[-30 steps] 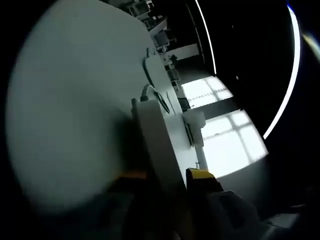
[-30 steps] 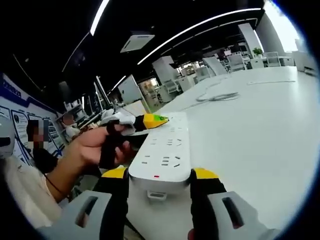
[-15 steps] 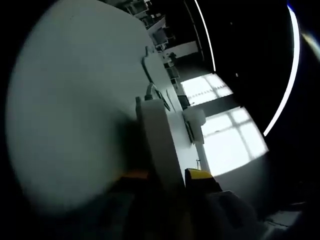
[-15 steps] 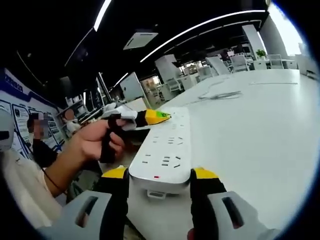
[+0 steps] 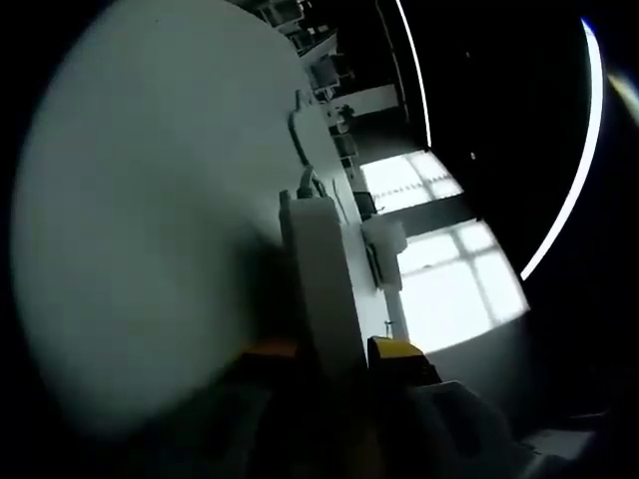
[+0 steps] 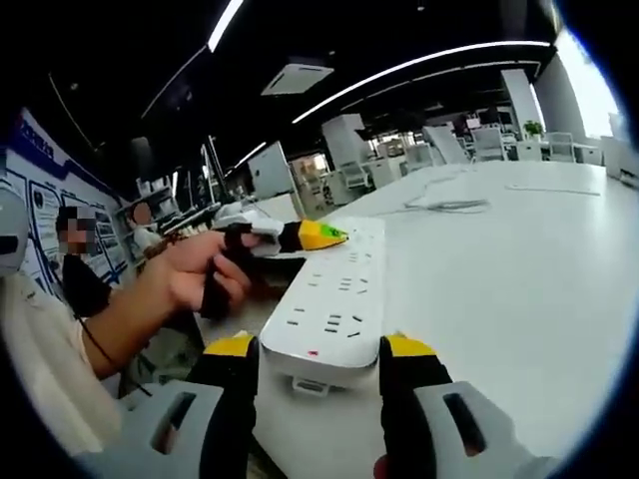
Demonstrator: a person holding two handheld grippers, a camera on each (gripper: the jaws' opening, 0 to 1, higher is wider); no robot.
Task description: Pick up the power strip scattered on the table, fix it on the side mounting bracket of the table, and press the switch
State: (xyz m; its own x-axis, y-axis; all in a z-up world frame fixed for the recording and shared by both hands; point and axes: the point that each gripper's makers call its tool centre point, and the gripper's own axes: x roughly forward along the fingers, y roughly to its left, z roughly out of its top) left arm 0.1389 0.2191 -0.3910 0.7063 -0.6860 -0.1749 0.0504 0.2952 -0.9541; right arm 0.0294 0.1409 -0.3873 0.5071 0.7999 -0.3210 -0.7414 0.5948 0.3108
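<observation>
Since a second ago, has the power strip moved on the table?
Cannot tell. The power strip stays clamped between both grippers; only the background shifts slightly, which fits camera motion.

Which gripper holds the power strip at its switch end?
The right gripper, clamping the power strip at the end with the red mark; the left gripper, held in a hand, grips its far end.

Power strip point(image 6: 331, 314): near end dips behind the right hand-held gripper point(image 6: 319, 351); whether the yellow tips press its sides cannot be told. Switch: a small red mark by the near end, too small to read.

Left hand-held gripper point(image 5: 334, 351): in shadow in the left gripper view, left tip barely visible; strip seen edge-on, sockets hidden. In the right gripper view, a person's hand point(image 6: 195, 279) covers its body.

Cable point(image 6: 444, 206) on the worktop point(image 6: 519, 289): far, small, ends unclear.
</observation>
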